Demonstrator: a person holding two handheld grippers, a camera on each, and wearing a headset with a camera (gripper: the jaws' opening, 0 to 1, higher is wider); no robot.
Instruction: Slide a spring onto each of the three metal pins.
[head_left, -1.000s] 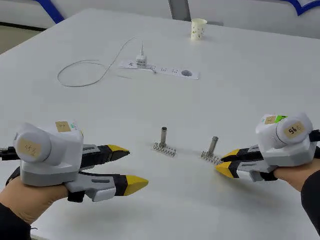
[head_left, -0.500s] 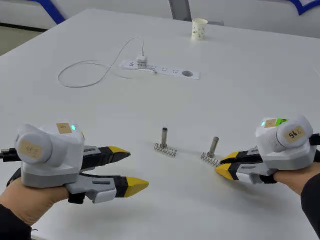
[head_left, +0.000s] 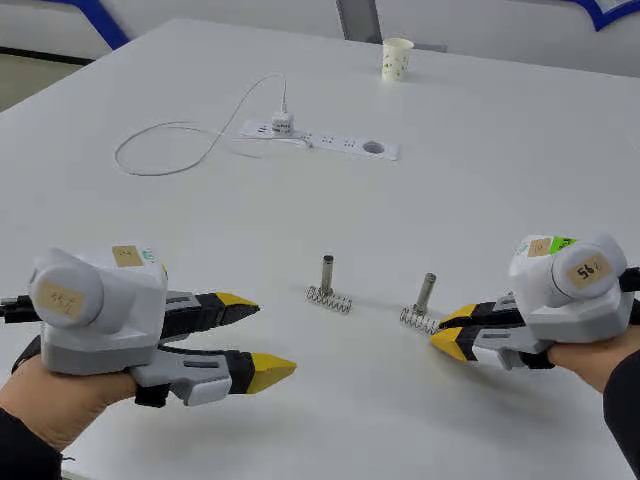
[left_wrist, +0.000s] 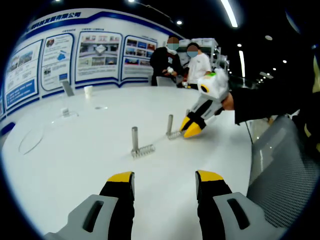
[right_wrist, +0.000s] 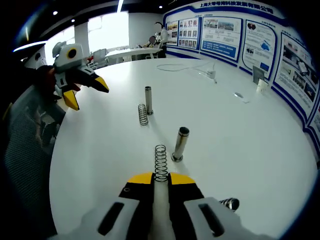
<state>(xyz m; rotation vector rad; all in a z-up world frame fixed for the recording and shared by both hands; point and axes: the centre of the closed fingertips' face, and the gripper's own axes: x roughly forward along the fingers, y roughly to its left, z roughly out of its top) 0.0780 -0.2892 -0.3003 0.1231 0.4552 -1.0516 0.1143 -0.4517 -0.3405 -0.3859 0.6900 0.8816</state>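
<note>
Right gripper (right_wrist: 160, 179) jaws are drawn narrow on the near end of a spring (right_wrist: 160, 161), which looks like a pinch. The spring lies flat on the table (head_left: 480, 160), just beside its upright pin (right_wrist: 180, 143). Left gripper (head_left: 270, 335) is spread, holds nothing and hovers well apart from the other pin (head_left: 327, 271) and other spring (head_left: 330, 297) (that one lies at its pin's base). 0 springs on pins so far.

Risks:
- The grip is on the very end coil, so the spring could flick out or droop on lifting.
- The tips sit near the pin, so a nudge could topple it.
- A sagging spring would snag on the pin top.

A shiny item (right_wrist: 229, 203) sits low in the right gripper view; cannot tell if it is the 3rd pin.
</note>
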